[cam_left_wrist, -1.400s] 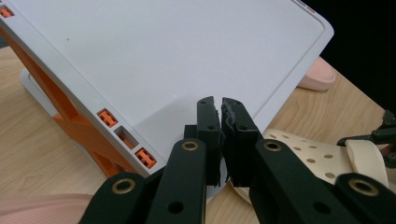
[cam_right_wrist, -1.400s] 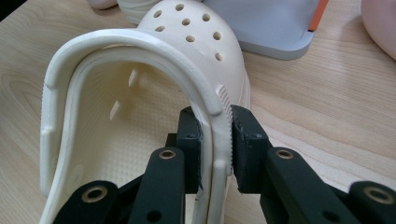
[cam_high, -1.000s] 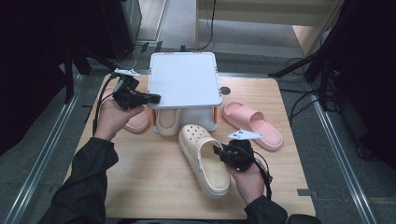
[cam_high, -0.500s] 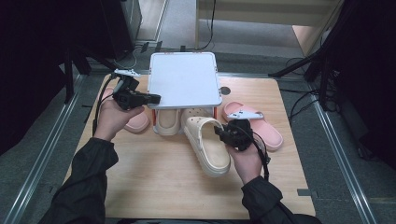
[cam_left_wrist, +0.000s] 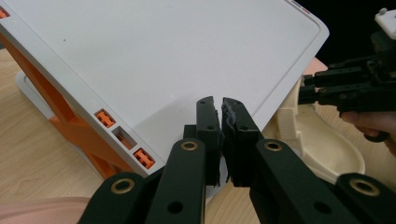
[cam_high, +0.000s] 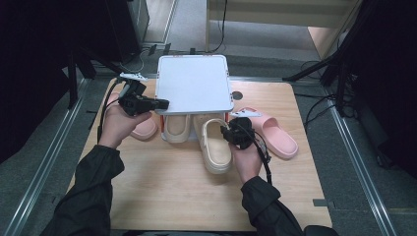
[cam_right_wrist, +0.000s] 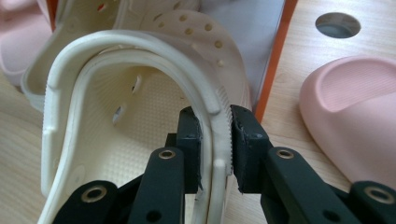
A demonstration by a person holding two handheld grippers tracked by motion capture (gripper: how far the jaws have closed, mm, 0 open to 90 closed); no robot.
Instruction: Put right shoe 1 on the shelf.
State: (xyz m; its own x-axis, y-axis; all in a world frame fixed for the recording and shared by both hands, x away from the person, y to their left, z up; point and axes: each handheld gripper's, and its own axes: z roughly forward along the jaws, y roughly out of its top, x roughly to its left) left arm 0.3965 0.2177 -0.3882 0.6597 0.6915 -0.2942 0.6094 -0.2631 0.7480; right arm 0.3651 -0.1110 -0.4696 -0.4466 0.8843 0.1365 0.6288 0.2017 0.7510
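A cream clog point(cam_high: 215, 147) lies on the wooden table point(cam_high: 162, 191) with its toe under the front edge of a white shelf point(cam_high: 194, 83) on orange legs. My right gripper point(cam_high: 227, 133) is shut on this clog's right side wall; the rim point(cam_right_wrist: 212, 100) sits pinched between the pads. A second cream clog point(cam_high: 176, 129) rests beneath the shelf to the left. My left gripper point(cam_high: 162, 104) hovers shut and empty over the shelf's front left corner, its jaws point(cam_left_wrist: 220, 105) pressed together above the white top point(cam_left_wrist: 163, 56).
One pink slide point(cam_high: 275, 132) lies right of the held clog, close to my right hand. Another pink slide point(cam_high: 145, 128) sits under my left hand. A round hole point(cam_high: 237, 95) marks the table near the shelf's right leg point(cam_right_wrist: 275, 51). Bare wood spreads toward the near edge.
My right gripper has carried the cream clog away from the person, up to the shelf, and its toe now lies under the front edge. The left gripper has stayed put.
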